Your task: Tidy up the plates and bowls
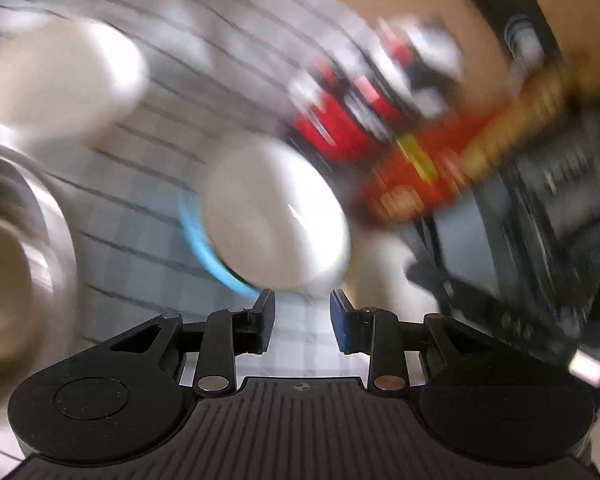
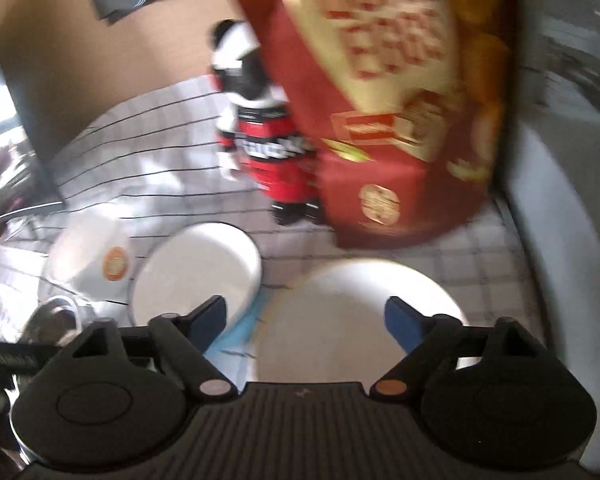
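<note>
In the blurred left wrist view a white bowl (image 1: 274, 220) rests on a blue plate (image 1: 204, 248) on the checked cloth, just ahead of my left gripper (image 1: 302, 300), which is open a little and empty. In the right wrist view the same white bowl (image 2: 198, 272) sits on the blue plate (image 2: 236, 340) at left. A white plate (image 2: 340, 320) lies right under my right gripper (image 2: 304, 316), which is wide open and empty.
A red cracker box (image 2: 396, 112) stands close ahead of the right gripper, with a red and black bottle (image 2: 272, 152) behind it. A white cup (image 2: 88, 264) and a metal pot (image 1: 20, 248) are at left. Another white dish (image 1: 60, 76) sits far left.
</note>
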A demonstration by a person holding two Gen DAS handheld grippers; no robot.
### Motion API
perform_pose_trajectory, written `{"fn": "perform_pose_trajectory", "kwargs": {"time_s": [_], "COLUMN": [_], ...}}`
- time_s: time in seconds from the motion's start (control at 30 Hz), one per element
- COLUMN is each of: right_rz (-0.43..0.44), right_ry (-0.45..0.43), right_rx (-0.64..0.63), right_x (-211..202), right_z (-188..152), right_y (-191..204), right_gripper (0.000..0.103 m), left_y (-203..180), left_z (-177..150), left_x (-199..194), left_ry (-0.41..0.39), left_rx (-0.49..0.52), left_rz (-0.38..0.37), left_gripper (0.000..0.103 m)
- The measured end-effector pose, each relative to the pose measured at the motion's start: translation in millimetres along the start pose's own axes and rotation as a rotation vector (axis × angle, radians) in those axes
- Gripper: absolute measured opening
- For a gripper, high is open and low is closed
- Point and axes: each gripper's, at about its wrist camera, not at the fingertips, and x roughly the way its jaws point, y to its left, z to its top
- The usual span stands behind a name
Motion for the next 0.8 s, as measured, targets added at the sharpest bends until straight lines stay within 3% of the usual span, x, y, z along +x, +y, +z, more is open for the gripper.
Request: {"fn": "perform_pose_trajectory", "kwargs": {"time_s": [0.13,0.27,0.5,0.6,0.8], "right_rz": [0.096,0.107,0.119,0.172,0.161], "right_ry": [0.055,0.113,0.187,0.211,0.199], "right_rx": [-0.005,0.004,0.011,0.038,0.052], "right_x": [37.5,73.8,110.5,114.4,123.4], "right_z": [23.5,37.4,39.2,38.1,47.2], "right_y": [15.7,21.6,30.3,31.1,42.6], "right_gripper": [0.069,0.063,0.063,0.065,0.065], "left_y": [20.8,26.2,25.1,26.5,27.0], "left_z": [26.3,38.2,43.9,48.4,69.9], "left_x": [-3.6,12.3,46.3,50.6,61.8], "left_ry": [-0.051,-0.041,0.053,0.071,0.073], "left_rx": [-0.058,-0.056,-0.031,-0.011,0.005], "left_rz": [0.113,0.153,0.143,0.145,0.170], "left_gripper": [0.034,0.034,0.034,0.033,0.033]}}
